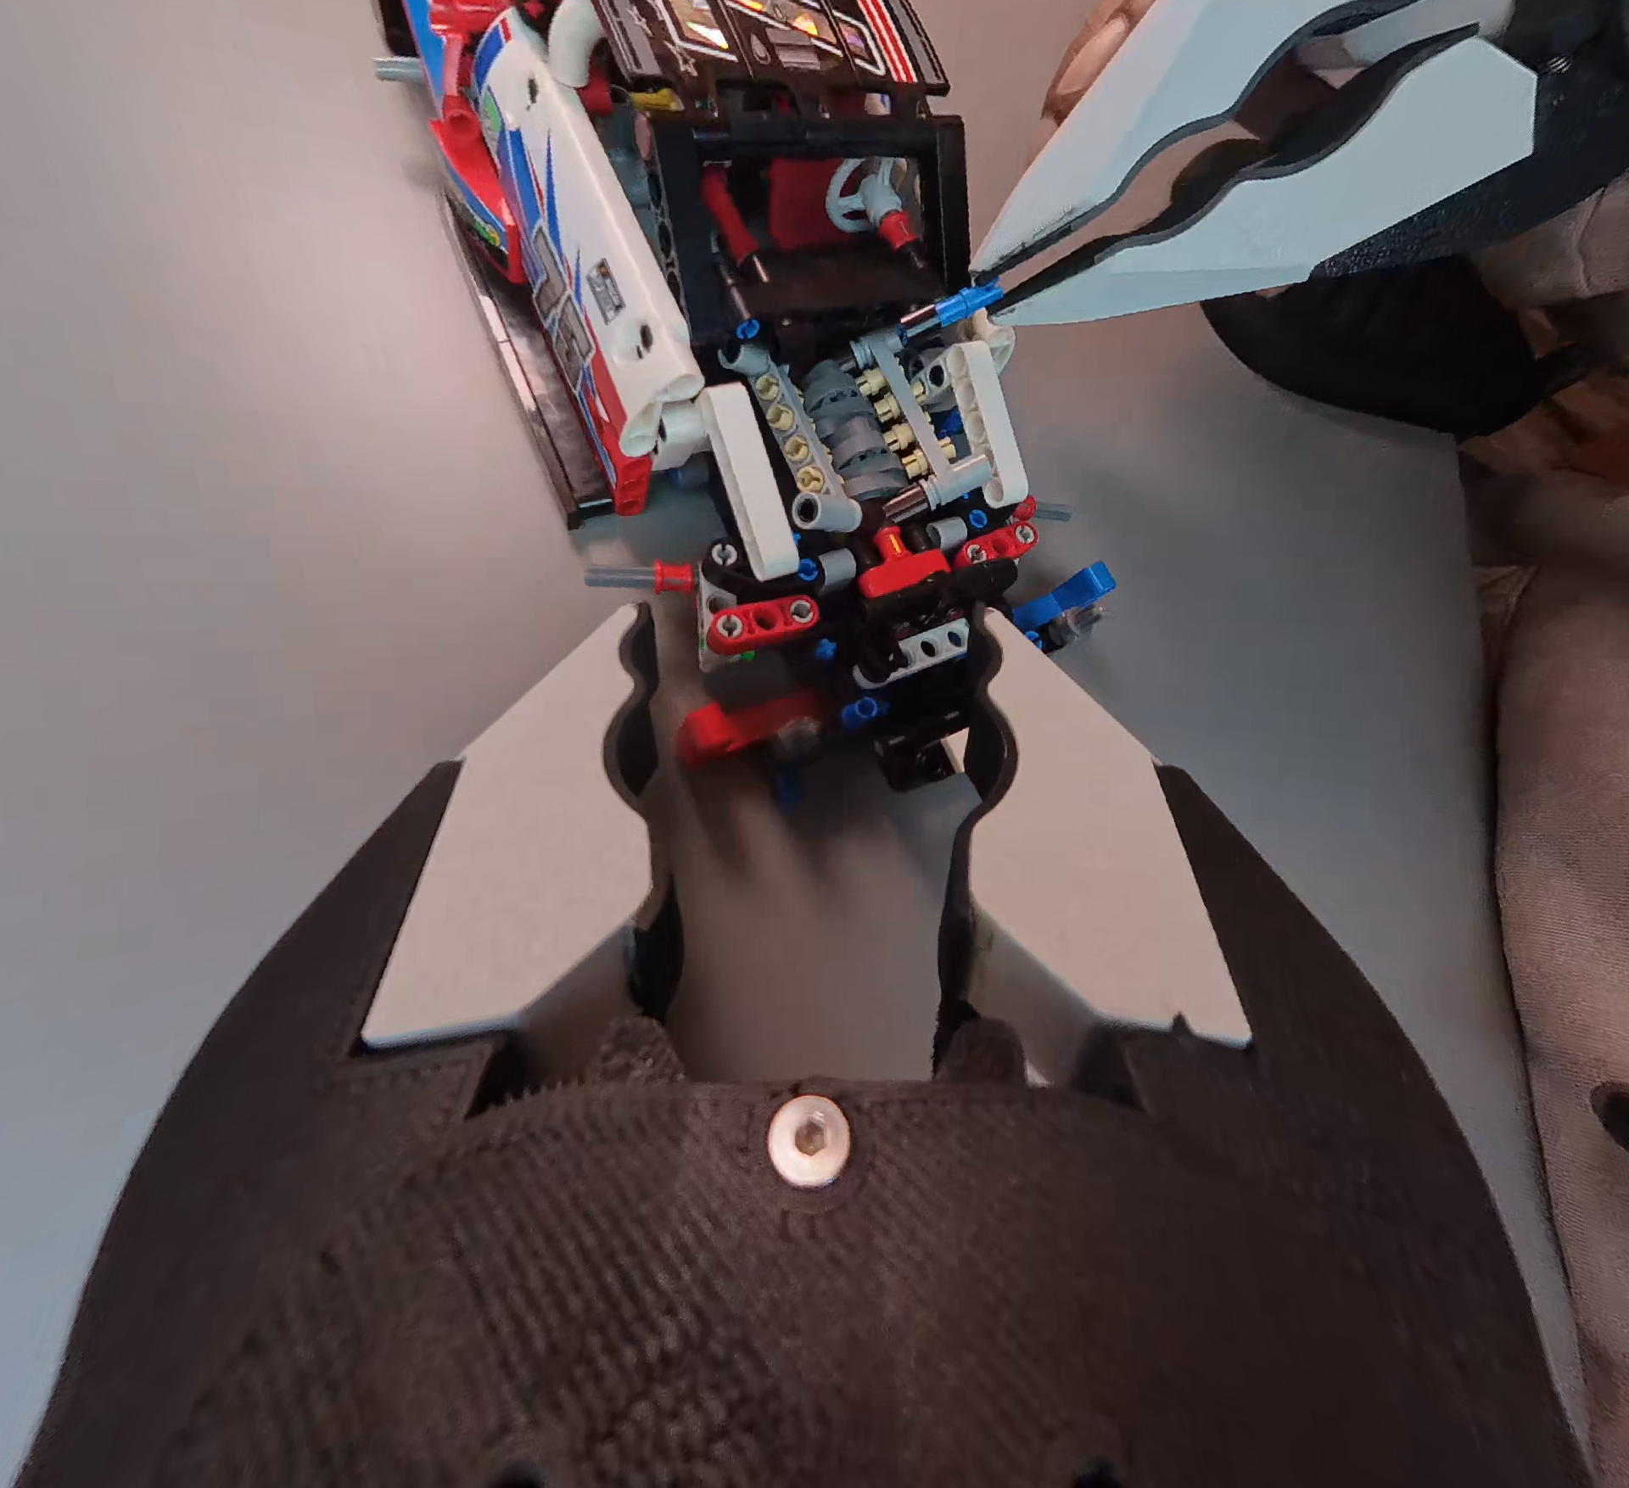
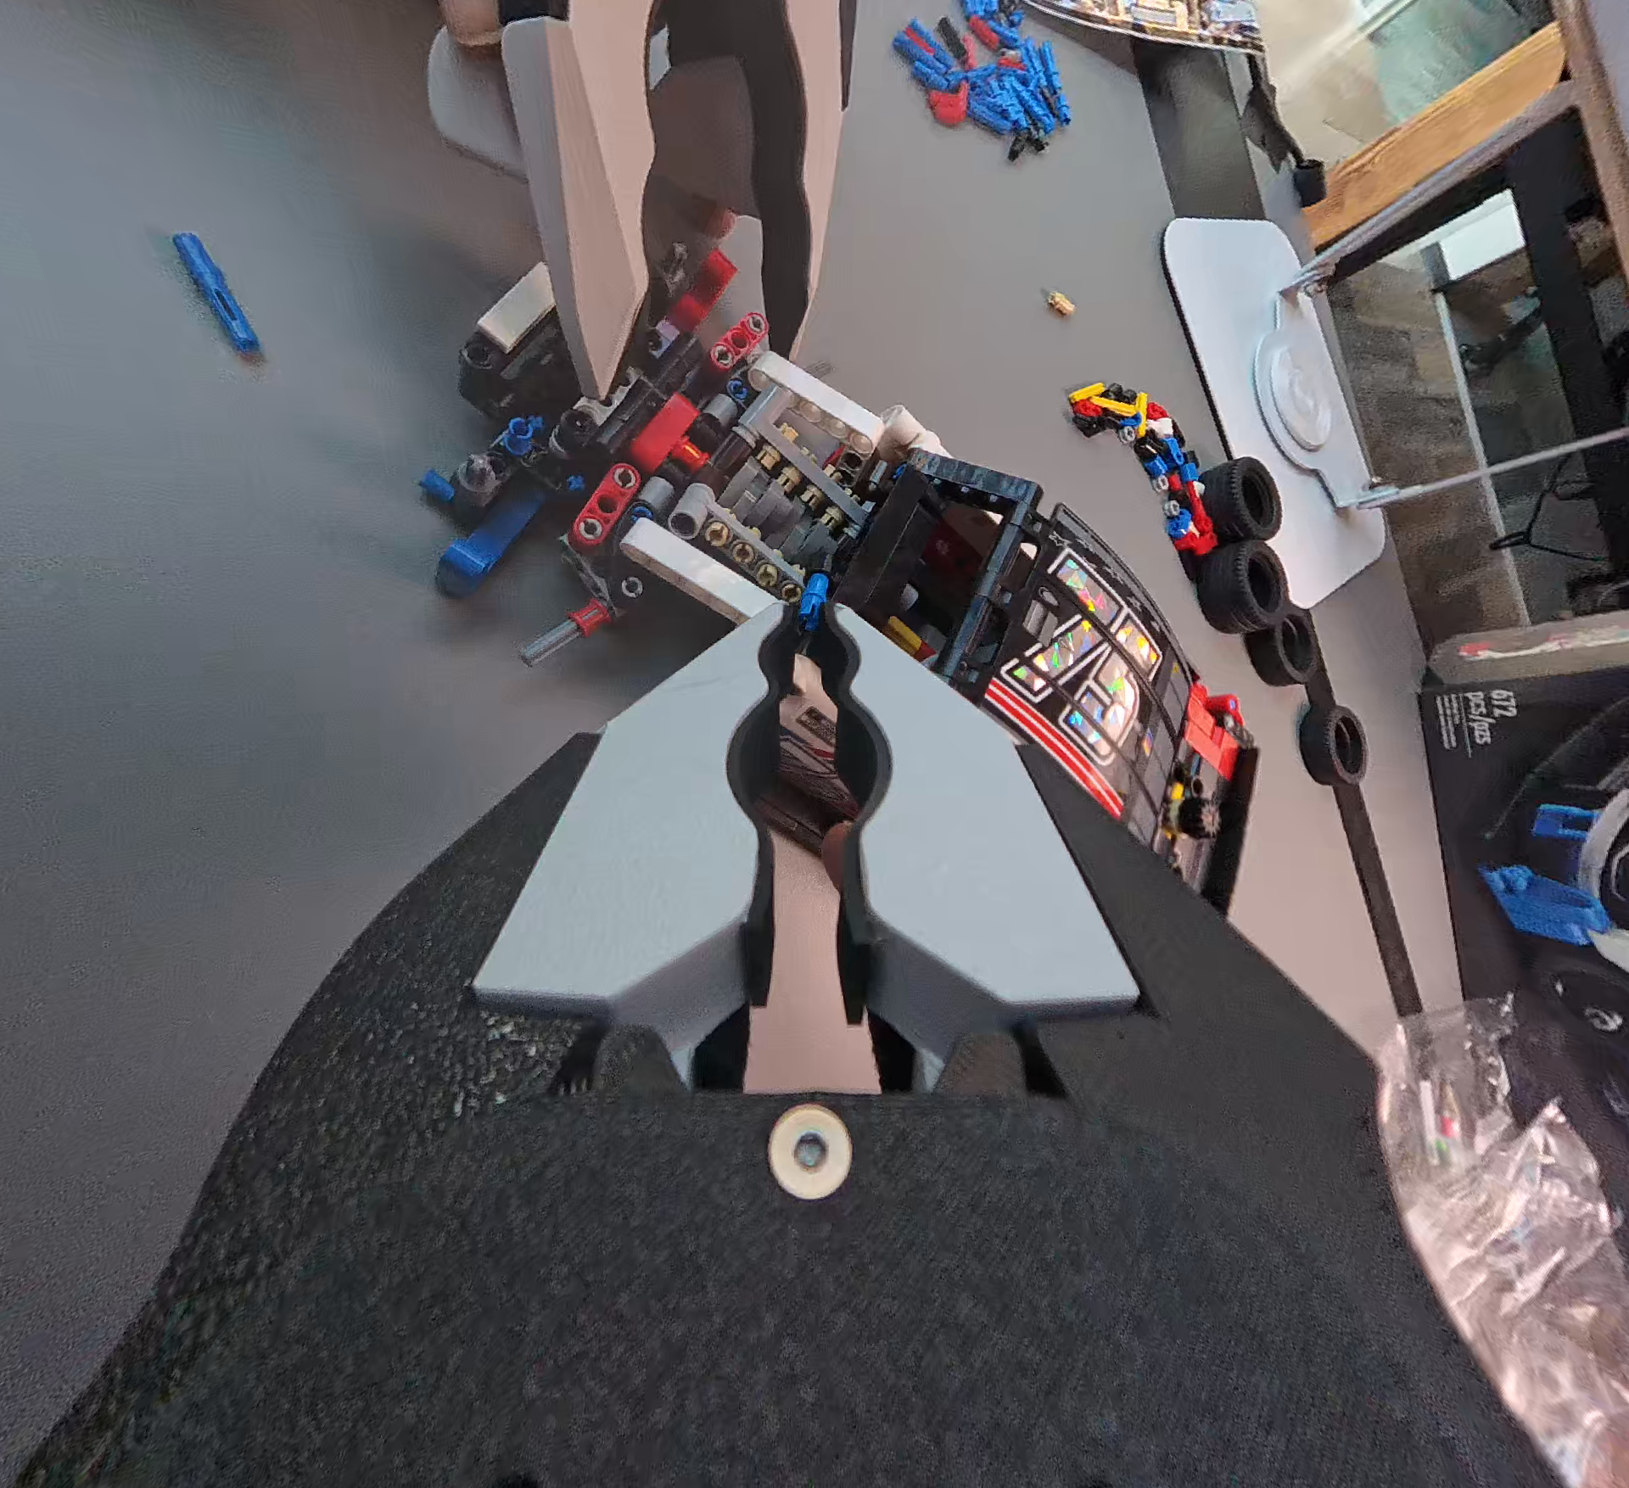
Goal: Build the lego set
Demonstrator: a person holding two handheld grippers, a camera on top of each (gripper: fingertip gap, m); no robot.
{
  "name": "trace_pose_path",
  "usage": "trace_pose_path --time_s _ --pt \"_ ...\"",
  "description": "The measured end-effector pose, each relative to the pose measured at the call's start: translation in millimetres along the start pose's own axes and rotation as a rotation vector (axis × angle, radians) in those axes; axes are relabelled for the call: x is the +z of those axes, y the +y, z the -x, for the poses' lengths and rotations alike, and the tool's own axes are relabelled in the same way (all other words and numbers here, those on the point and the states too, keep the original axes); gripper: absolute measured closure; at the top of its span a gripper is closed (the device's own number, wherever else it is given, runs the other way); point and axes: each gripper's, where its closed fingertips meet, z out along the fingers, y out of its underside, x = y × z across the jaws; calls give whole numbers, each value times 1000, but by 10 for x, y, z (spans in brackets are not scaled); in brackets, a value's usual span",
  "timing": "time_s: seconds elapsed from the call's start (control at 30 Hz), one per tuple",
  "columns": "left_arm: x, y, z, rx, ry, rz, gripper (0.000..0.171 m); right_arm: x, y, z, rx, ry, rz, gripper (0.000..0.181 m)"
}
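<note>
One blue pin [image 2: 812,598] in my pinching right gripper [image 2: 809,619] pointed into the car [image 1: 705,229], which lay lengthwise away; my left gripper [image 1: 811,635], spread, seemingly straddled its front.

Left gripper [image 1: 811,644] – jaws spread wide, fingertips either side of front end of car model [image 1: 793,353], not closed on it. Right gripper [image 2: 809,615] – jaws nearly together, tips pinching small blue pin [image 2: 812,596] at engine bay edge.

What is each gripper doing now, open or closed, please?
Left gripper: open, its fingers either side of the car's end, gripping nothing.
Right gripper: closed on a blue pin at the car.
</note>
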Motion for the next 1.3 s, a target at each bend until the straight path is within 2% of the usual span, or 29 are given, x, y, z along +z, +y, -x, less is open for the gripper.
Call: trace_pose_path --time_s 0.27,0.57,0.8,1.0,1.2,1.3 --pt "98 30 -285 17 82 33 101 -87 155 27 151 40 -35 178" --pt "256 34 -651 73 157 10 107 -258 405 -34 239 -57 -57 178" --pt "271 11 -678 64 164 -19 115 -323 470 -39 302 -77 -63 176" --pt "267 -23 -638 31 165 -47 126 -308 480 -54 264 -59 -46 179" --pt "260 -33 -625 14 168 -56 131 -315 485 -60 153 -50 46 177" --pt "252 -39 -616 2 169 -63 131 -342 408 -81 148 -46 4 175"
